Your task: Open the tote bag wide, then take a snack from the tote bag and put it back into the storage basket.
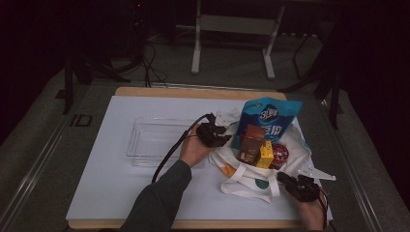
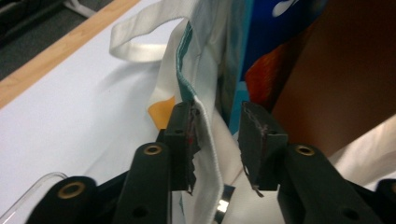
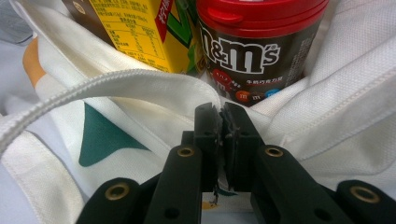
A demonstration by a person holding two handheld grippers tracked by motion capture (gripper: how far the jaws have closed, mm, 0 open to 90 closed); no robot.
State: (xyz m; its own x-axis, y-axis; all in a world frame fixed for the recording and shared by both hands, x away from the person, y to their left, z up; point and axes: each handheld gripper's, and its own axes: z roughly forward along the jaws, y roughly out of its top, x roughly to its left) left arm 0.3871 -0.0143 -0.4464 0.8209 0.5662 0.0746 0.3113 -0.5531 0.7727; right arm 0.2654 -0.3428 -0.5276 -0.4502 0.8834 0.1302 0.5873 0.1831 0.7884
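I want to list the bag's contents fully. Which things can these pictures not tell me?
- Brown box, high view: print too small and dim to read.
- Yellow carton, right gripper view: top cut off by the frame edge.
- Bag bottom, high view: hidden by the cloth and the items.
- Blue packet, left gripper view: blurred, mostly behind cloth.

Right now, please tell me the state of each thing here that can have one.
Tote bag: lying open, filled.
Left gripper: open, bag edge between jaws.
Right gripper: shut on tote bag.
Clear tray: empty.
Candy jar: lid on.
Blue bag: upright.
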